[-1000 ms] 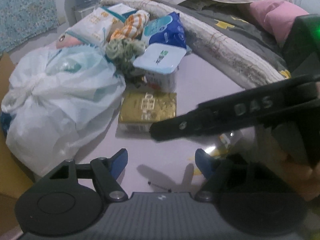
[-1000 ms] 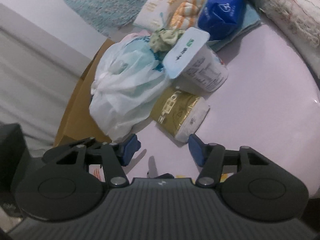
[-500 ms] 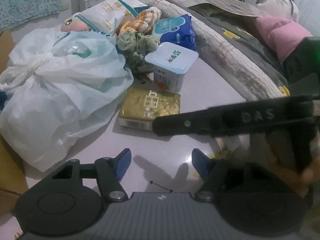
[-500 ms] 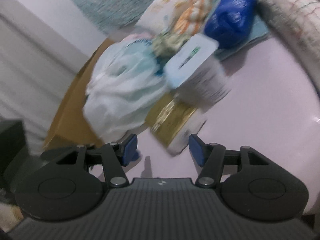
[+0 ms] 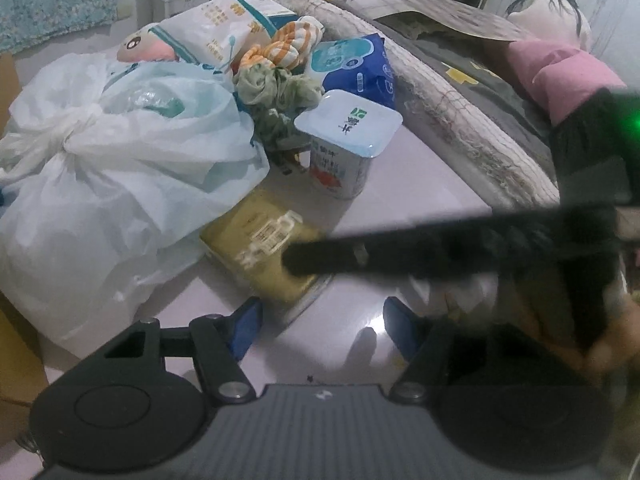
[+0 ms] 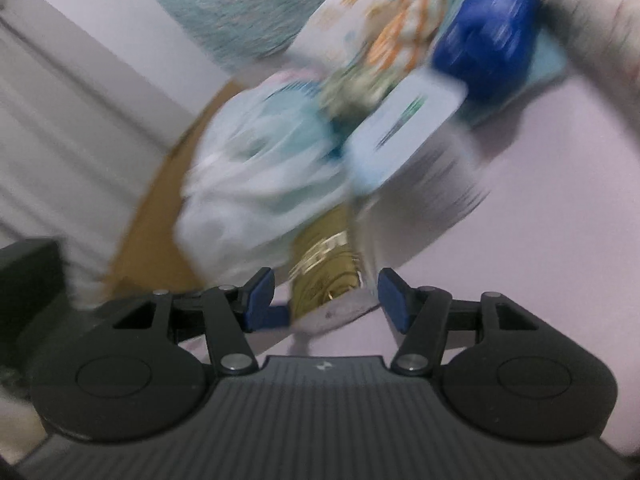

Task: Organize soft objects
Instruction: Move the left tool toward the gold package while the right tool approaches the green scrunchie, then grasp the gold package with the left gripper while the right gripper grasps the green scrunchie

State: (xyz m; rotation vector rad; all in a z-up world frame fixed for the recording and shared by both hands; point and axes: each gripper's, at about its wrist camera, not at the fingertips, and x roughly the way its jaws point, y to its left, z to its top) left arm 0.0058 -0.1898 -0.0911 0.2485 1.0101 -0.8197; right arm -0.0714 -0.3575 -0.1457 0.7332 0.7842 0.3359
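A pile lies on the pale lilac surface point(image 5: 420, 184). It includes a knotted white plastic bag point(image 5: 100, 200), a gold pack point(image 5: 256, 240), a tub with a pale blue lid point(image 5: 344, 148), a crumpled green cloth point(image 5: 272, 88), an orange-striped cloth point(image 5: 284, 48) and a blue pack point(image 5: 356, 68). My left gripper point(image 5: 322, 322) hovers just short of the gold pack's corner, its jaws opening with nothing between them. My right gripper point(image 6: 326, 296) is open, with the near end of the gold pack point(image 6: 324, 276) between its fingertips. One of its fingers point(image 5: 400, 252) crosses the pack in the left wrist view.
A white printed pack point(image 5: 216, 28) and a pink plush toy point(image 5: 140, 46) lie behind the bag. A rolled quilt point(image 5: 460, 120) borders the surface on the right, with a pink cushion point(image 5: 568, 76) beyond. Brown cardboard point(image 5: 16, 340) sits at the left edge. The right wrist view is motion-blurred.
My right gripper has moved forward until the gold pack's end sits between its fingertips. The left wrist view has drawn nearer to the pile and rolled a little.
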